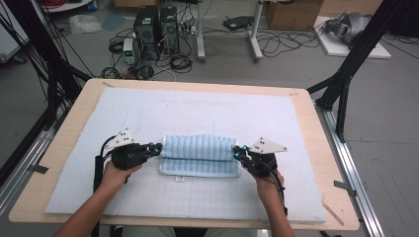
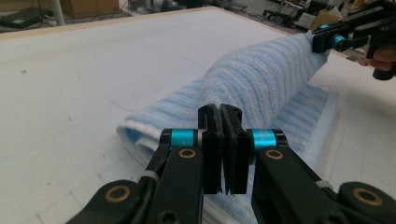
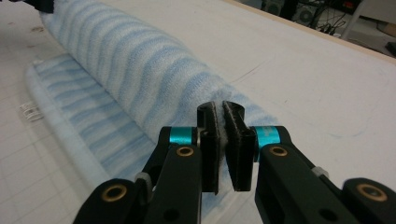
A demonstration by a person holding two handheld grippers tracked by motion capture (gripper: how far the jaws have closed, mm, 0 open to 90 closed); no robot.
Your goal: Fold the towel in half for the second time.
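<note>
On white gridded mat (image 1: 197, 113), centre, toward near edge: light-blue striped terry towel (image 1: 199, 154), upper layer raised as fold over flat lower layer. Left claw (image 1: 157, 148) clamped on towel's left end, right claw (image 1: 237, 153) clamped on right end. Mat covers pale wooden surface (image 1: 323, 148).

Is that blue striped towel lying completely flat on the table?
No: in the high view the towel is folded over, its upper layer lifted between the left gripper and right gripper.
</note>
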